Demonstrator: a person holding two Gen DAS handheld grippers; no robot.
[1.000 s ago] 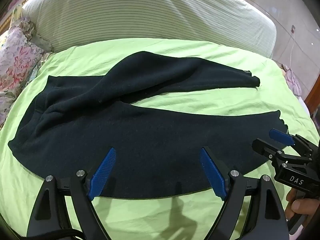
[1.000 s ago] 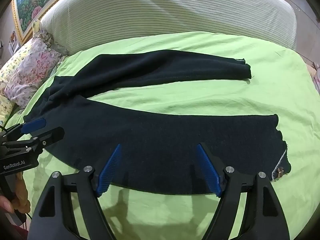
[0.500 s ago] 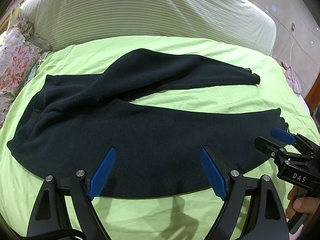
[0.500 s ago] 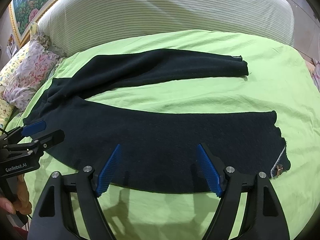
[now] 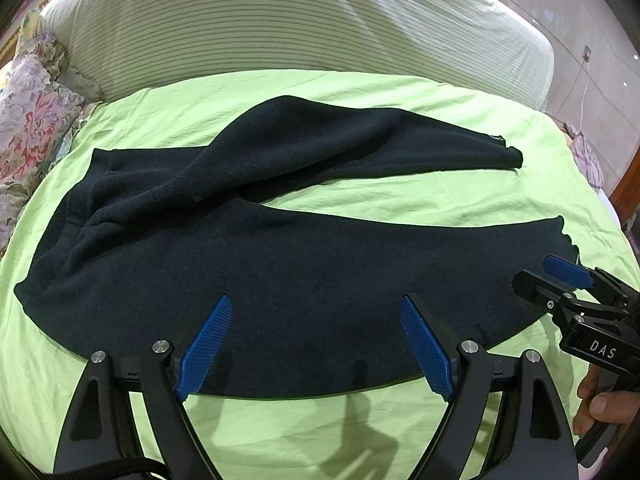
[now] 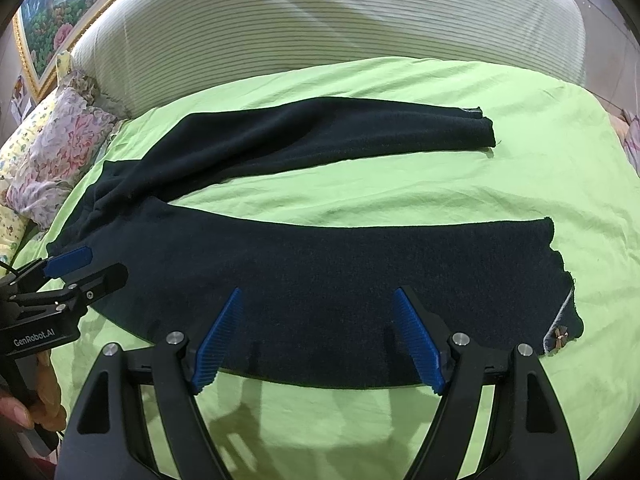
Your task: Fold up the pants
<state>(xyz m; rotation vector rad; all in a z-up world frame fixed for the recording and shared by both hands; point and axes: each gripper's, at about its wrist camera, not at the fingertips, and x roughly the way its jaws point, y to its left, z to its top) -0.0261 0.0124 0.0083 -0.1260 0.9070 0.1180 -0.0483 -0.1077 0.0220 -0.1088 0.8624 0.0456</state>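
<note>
The pants (image 5: 304, 272) lie spread on the green sheet (image 5: 360, 96) of the bed, with the waist to the left and the two legs running to the right. The near leg (image 6: 360, 280) lies flat and wide; the far leg (image 6: 340, 132) is apart from it, with a wedge of sheet between them, and it is bunched near the crotch. A small grey label shows at the hem of the near leg (image 6: 558, 336).

The left gripper (image 5: 316, 344) hovers over the near edge of the pants, toward the waist side. Its fingers are wide apart and hold nothing. The right gripper (image 6: 320, 340) hovers over the near edge closer to the hem, also wide open and empty. Each gripper appears at the side of the other's view.

The step in hand seems to be the first fold, leg onto leg. To do it well, I think each claw should come down on the near edge and pinch both layers of cloth, not the sheet under it. Then both should lift together and carry the near leg over to the far one, so the hems meet. The thick fabric may sag between the two grips, so keeping it lightly taut would help.

A striped headboard (image 5: 280, 20) stands behind the bed, and floral pillows (image 5: 28, 128) lie at the left.
</note>
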